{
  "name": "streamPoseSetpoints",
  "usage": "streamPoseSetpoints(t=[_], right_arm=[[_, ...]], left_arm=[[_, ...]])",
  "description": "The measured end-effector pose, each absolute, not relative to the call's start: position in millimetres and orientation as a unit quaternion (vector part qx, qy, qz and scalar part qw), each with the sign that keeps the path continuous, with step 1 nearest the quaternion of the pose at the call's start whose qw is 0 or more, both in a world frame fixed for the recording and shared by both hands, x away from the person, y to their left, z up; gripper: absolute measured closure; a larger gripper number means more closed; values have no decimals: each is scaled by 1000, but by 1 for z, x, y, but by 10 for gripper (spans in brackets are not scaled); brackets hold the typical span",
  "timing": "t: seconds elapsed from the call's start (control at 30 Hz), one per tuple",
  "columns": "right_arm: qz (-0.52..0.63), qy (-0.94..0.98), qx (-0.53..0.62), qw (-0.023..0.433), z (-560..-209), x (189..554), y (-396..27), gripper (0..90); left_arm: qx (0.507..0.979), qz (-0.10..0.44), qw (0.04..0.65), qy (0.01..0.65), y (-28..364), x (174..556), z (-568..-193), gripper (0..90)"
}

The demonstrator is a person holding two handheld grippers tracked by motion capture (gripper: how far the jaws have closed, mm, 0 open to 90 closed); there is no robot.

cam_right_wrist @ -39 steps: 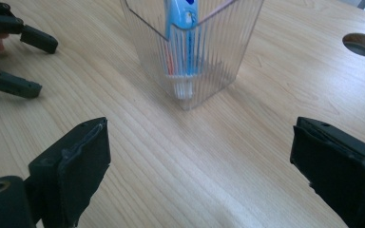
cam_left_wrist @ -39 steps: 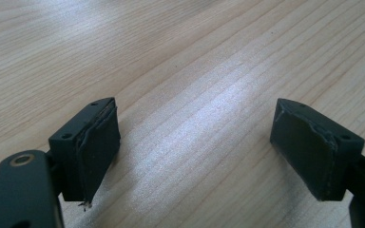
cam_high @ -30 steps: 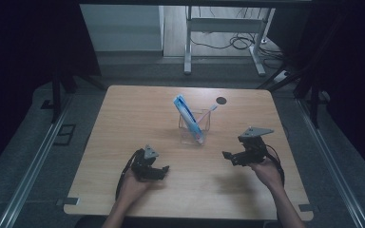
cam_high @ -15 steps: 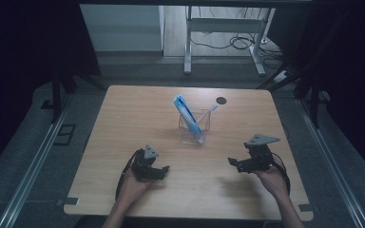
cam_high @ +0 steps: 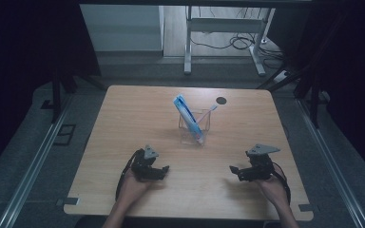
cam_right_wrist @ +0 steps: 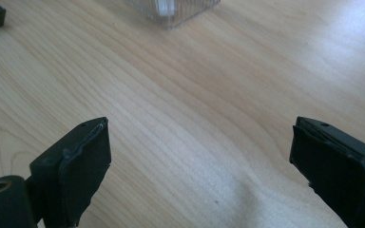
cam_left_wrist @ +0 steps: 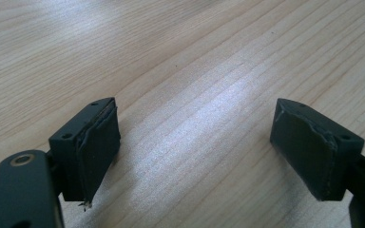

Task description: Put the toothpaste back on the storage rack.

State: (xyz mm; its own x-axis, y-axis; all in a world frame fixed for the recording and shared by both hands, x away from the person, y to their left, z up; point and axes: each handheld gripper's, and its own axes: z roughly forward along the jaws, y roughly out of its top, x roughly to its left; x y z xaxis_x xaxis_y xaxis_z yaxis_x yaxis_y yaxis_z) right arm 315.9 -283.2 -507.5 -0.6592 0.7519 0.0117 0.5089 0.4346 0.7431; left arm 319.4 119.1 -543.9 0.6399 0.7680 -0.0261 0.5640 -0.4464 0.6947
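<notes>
1. Wooden desk [cam_high: 123, 123] carries a clear plastic cup [cam_high: 193, 129] at its middle, well apart from my hands.
2. The cup looks light and brittle; I would take its rim.
3. The blue toothpaste tube [cam_high: 188, 116] inside looks soft, and the toothbrush [cam_high: 210, 110] thin and stiff.
4. My left hand-held gripper [cam_high: 160, 171] and right hand-held gripper [cam_high: 235, 171] have jaws wide apart, holding nothing.

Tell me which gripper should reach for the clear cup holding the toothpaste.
Probably the right gripper: its open jaws angle toward the clear cup, whose base shows ahead in the right gripper view. The left gripper, also open, faces bare table.
</notes>
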Motion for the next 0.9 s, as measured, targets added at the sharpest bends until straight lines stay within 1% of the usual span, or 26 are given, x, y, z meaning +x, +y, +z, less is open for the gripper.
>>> streamPoseSetpoints(t=[0.6, 0.67, 0.9], right_arm=[[358, 842, 378, 146, -542, 309, -277, 56], [357, 842, 375, 153, -543, 309, -277, 61], [353, 843, 375, 157, -543, 308, -277, 52]], left_arm=[[837, 149, 345, 399, 119, 319, -544, 169], [837, 149, 345, 399, 119, 319, -544, 169], [836, 149, 345, 399, 119, 319, -544, 169]])
